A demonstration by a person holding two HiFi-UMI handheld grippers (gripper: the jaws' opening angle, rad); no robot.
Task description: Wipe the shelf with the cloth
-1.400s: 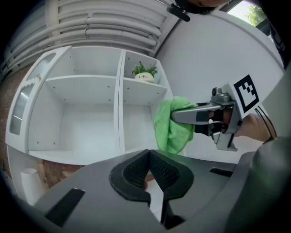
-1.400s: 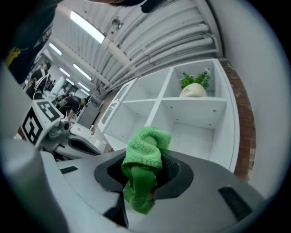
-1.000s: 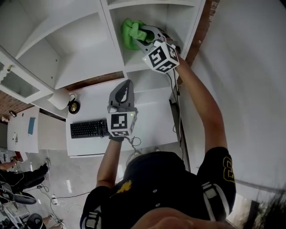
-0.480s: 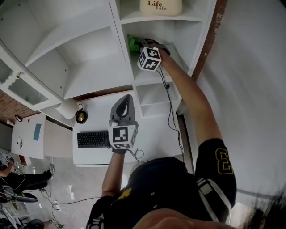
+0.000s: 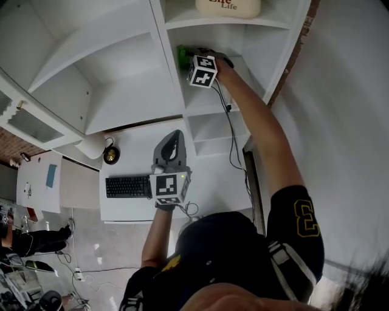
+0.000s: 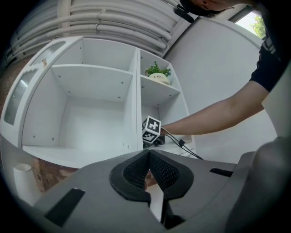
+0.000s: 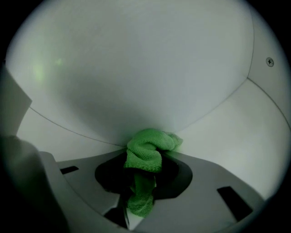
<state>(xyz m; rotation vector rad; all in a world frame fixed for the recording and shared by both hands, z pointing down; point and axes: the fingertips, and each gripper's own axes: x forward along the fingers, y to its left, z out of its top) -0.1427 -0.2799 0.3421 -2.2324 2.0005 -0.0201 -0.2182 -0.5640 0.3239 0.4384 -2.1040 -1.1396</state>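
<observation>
Reaching into a narrow white shelf (image 5: 255, 51) cubby, the right gripper (image 5: 189, 56) is pinching the fuzzy green cloth (image 7: 145, 152), which is bunching up against the smooth back corner. The left gripper (image 6: 149, 160) is hanging over the desk (image 5: 213, 176), jaws pressed together on nothing. A black keyboard (image 5: 127, 187) is sitting on the desk, a cream pot (image 5: 228, 6) is sitting one shelf up, and a thin cable (image 5: 230, 146) is trailing down.

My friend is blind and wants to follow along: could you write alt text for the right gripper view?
A bunched green cloth is clamped in the dark jaws of the right gripper, its front end at the corner where inner panels of the white shelf meet. Bare white panels fill the rest.
</observation>
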